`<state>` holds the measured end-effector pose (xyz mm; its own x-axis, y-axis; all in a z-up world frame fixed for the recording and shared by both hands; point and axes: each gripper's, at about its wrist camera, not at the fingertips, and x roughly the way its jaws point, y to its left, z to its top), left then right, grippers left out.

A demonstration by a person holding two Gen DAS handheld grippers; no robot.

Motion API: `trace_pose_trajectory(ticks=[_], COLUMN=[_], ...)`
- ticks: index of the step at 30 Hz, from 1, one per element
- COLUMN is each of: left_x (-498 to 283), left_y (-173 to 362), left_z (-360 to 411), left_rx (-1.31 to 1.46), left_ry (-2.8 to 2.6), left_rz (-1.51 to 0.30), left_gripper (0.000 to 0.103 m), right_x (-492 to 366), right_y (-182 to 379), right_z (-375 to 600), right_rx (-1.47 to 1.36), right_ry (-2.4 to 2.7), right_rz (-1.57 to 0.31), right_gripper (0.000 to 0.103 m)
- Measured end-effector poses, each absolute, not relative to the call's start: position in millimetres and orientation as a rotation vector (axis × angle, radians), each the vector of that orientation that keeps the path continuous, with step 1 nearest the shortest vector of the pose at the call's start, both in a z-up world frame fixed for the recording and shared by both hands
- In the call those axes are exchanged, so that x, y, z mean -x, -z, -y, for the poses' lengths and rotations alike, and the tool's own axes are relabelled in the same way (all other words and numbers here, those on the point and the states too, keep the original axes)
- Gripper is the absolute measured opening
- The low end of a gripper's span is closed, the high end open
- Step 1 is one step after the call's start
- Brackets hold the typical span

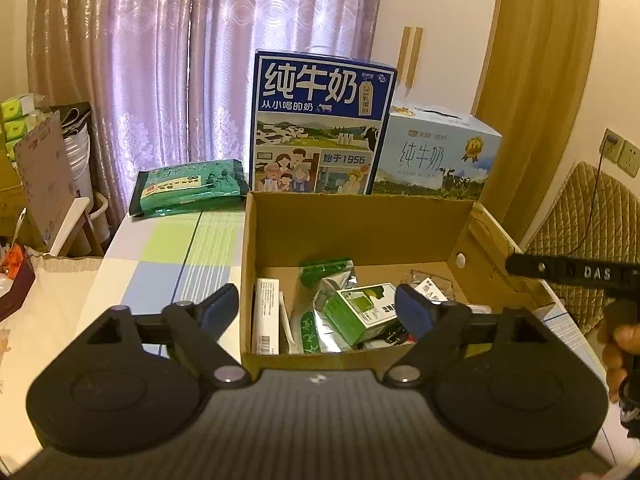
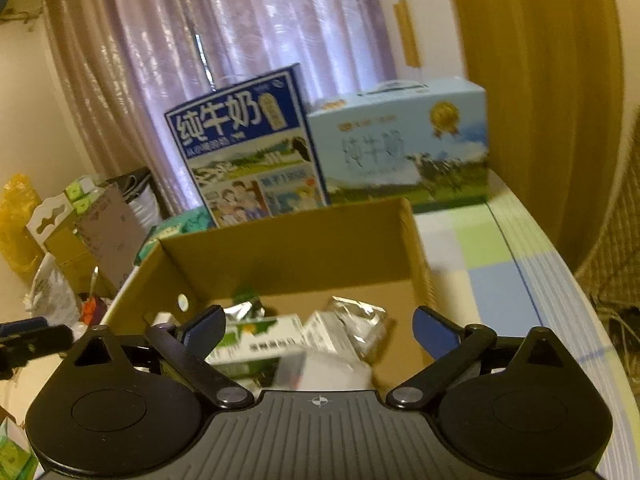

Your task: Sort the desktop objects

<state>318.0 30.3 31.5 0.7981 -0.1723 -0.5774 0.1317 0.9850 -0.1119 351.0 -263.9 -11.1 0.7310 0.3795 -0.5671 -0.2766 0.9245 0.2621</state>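
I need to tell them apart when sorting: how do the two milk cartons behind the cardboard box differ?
The dark blue carton stands tall and upright with cartoon people; the pale blue carton is lower and wider, with cows and a gold medal. Both carry large Chinese lettering and stand side by side.

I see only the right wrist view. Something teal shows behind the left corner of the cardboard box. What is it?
Observer: A green packet, lying flat on the table left of the box, beside the blue milk carton.
Operator: Does the left gripper hold anything?
Observer: No. The left gripper is open and empty, above the box's near edge.
Operator: What stands at the box's left wall, inside?
Observer: A long white pack, on its edge against that wall.
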Motion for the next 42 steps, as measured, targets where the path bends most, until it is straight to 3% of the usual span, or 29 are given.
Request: trace_pose_trajectory(ticks=[6, 42], left_x=[-290.9, -113.2], left_y=[-39.4, -80.3], left_z=[-23.4, 13.6], left_rx=[0.048, 0.132], left_ry=[0.115, 0.076], left_rz=[-0.598, -0.706], left_gripper=[0.101, 0.102], right_x=[-324.5, -149.9], right_y=[8.0, -40.3], right_z=[281.7, 297.3], right_rx=[-0.181, -0.082], right_ry=[-0.334, -0.325], right_rz=[-0.687, -0.835], right_gripper=[0.101, 0.101])
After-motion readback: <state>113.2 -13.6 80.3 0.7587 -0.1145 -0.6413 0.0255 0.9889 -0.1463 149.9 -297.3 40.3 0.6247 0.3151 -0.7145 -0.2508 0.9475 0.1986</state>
